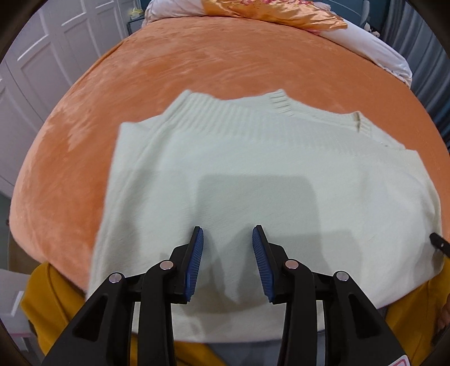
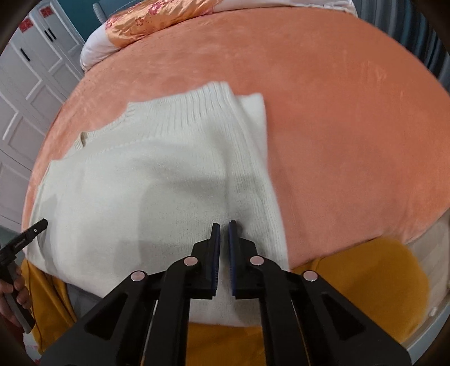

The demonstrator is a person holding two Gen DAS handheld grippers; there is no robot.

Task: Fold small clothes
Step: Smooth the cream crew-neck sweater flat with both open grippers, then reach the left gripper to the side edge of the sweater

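A cream knit sweater (image 1: 239,169) lies folded on the orange bedspread (image 1: 174,70), ribbed hem at the far side. My left gripper (image 1: 227,233) is open and empty, hovering over the sweater's near part. In the right wrist view the same sweater (image 2: 140,180) lies across the left and middle. My right gripper (image 2: 224,223) has its jaws almost together with a thin gap, above the sweater's right part; nothing shows between the blue pads (image 2: 216,253). The left gripper's tip (image 2: 35,228) shows at the sweater's left edge.
A quilt and orange satin pillow (image 1: 270,11) lie at the head of the bed. White wardrobe doors (image 1: 33,64) stand left of the bed. The person's yellow clothing (image 2: 365,276) is at the near edge. The orange bedspread (image 2: 351,126) stretches to the right of the sweater.
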